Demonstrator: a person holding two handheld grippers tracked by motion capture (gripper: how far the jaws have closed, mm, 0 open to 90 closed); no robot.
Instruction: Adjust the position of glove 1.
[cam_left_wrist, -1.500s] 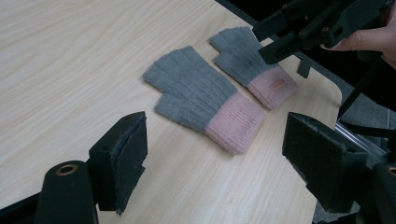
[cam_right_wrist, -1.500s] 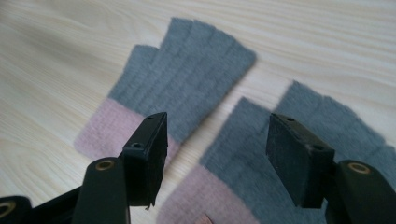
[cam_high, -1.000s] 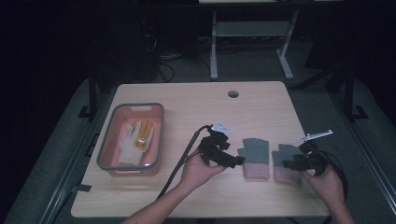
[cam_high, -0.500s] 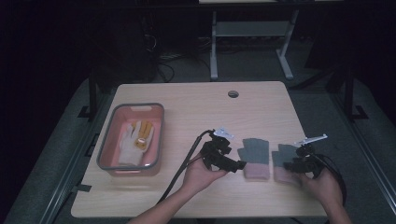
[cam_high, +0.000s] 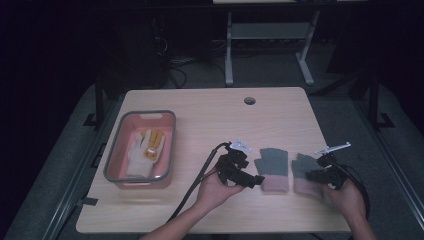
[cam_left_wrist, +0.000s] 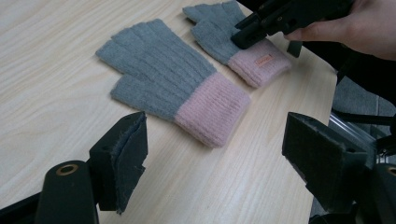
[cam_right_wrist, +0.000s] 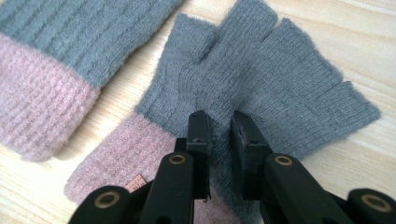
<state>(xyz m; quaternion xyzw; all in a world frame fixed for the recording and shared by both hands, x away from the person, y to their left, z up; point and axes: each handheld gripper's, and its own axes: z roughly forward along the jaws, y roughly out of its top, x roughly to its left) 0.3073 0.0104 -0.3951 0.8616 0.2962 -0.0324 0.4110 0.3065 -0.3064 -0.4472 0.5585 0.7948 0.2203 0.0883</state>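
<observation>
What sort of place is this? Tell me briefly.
Probably a lab or workshop set up for recording: a plain wooden table with a cable hole, dark surroundings, loose cables and a metal desk frame behind.

My right gripper (cam_right_wrist: 219, 126) has just been closing its jaws, pinching a fold of the right-hand glove (cam_right_wrist: 261, 79).

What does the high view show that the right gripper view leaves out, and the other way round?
High view: the pink bin at the table's left, holding a white glove with orange on it, plus the left gripper, open beside the left-hand grey glove, and both of the person's hands.
Right gripper view: the right gripper has just been closing, its jaws pinching a fold of the right-hand grey glove's knit, and a small tag on its pink cuff.
Both: the two grey, pink-cuffed fingerless gloves lying side by side on the wooden table.
</observation>
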